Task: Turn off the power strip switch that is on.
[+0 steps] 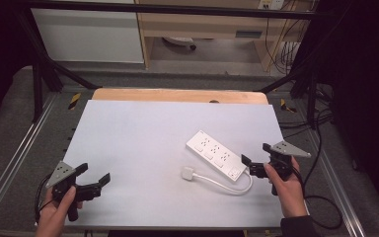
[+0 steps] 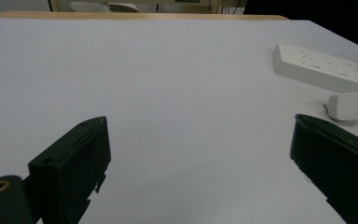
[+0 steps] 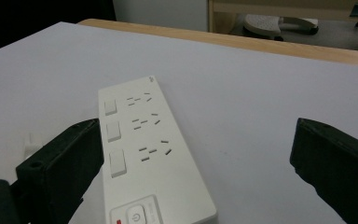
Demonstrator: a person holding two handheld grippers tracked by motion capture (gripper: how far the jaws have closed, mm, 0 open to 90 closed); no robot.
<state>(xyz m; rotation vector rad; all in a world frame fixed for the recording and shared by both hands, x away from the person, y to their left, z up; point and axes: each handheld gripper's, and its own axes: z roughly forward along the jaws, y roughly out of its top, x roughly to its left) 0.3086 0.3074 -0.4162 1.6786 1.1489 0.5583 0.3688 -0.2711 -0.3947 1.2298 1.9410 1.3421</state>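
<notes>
A white power strip (image 1: 216, 154) lies slantwise on the white table top (image 1: 143, 133), right of centre, with its white plug (image 1: 188, 173) and looped cable (image 1: 229, 186) just in front of it. My right gripper (image 1: 255, 153) is open beside the strip's near right end, touching nothing. In the right gripper view the strip (image 3: 144, 154) with its switches and power button lies between the spread jaws of the right gripper (image 3: 198, 123). My left gripper (image 1: 94, 174) stands open and empty near the front left. In the left gripper view, the left gripper (image 2: 200, 121) faces bare table, strip (image 2: 324, 69) and plug (image 2: 346, 104) far right.
A wooden table edge (image 1: 177, 95) runs along the far side of the white top. Black frame poles (image 1: 39, 84) stand at both back corners. Cables (image 1: 321, 202) trail on the floor at the right.
</notes>
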